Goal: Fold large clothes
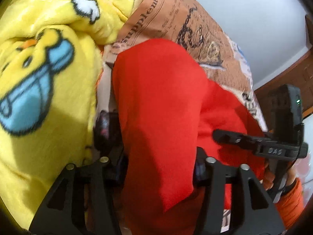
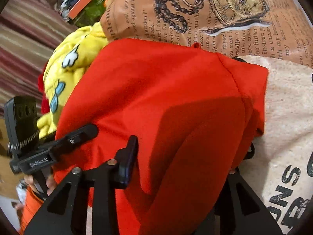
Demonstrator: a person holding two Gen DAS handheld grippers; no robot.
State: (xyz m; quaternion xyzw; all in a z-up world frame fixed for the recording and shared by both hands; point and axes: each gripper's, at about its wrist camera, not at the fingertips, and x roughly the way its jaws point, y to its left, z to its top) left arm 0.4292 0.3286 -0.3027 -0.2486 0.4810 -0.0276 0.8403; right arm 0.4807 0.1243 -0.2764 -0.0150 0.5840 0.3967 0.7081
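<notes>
Both grippers, left gripper (image 1: pixel 156 137) and right gripper (image 2: pixel 182 152), have red garment (image 1: pixel 156 101) draped between partly spread jaws, grip unclear, cloth filling frame centre over printed bedsheet (image 2: pixel 244 29), yellow blanket (image 1: pixel 39 68) at left.

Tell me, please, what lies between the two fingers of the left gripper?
A fold of the red garment hangs between the left gripper's fingers, seen in the left wrist view.

One red garment (image 2: pixel 156 98), one yellow blanket (image 1: pixel 39 78), two tongs (image 1: pixel 156 156) (image 2: pixel 182 166)
</notes>
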